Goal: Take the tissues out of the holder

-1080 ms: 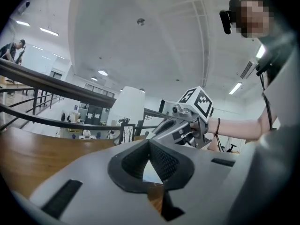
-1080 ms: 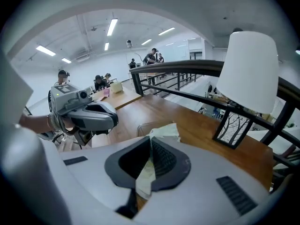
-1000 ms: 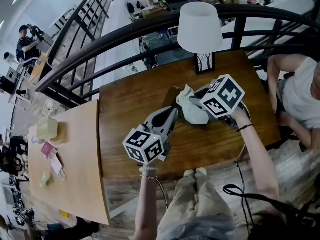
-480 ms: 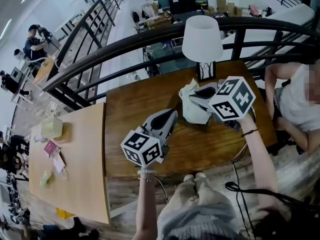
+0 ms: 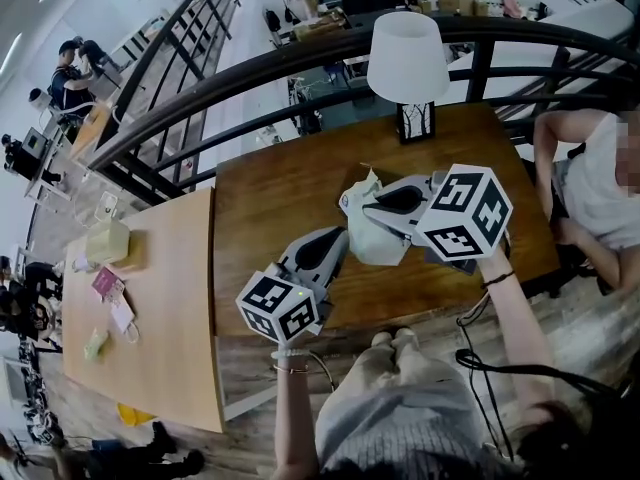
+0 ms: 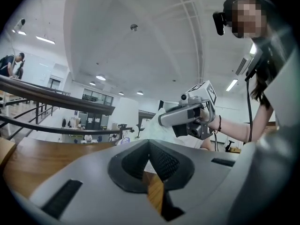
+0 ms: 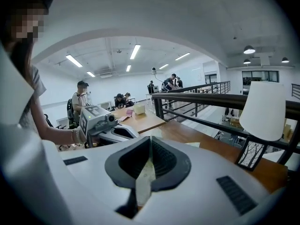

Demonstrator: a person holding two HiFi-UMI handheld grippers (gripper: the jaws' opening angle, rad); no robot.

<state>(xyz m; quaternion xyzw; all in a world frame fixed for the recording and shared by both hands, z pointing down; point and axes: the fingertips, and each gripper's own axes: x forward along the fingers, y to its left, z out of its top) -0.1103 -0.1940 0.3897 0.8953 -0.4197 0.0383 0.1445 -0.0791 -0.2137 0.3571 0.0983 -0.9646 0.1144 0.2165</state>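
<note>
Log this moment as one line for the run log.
right claw: shut on tissue | tissue: hangs over wooden table | left claw: shut, empty

Dark wood table (image 5: pixel 280 198), white lamp (image 5: pixel 405 53), black railing (image 5: pixel 240 73), light table (image 5: pixel 170 298) alongside.

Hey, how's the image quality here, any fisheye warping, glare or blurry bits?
Head view: strong fisheye, the railing bows into an arc; even light, sharp. Left gripper view: dark round vignette, bright ceiling lights. Right gripper view: same vignette; the tissue pinched in the jaws is soft, the lamp shade crisp.
</note>
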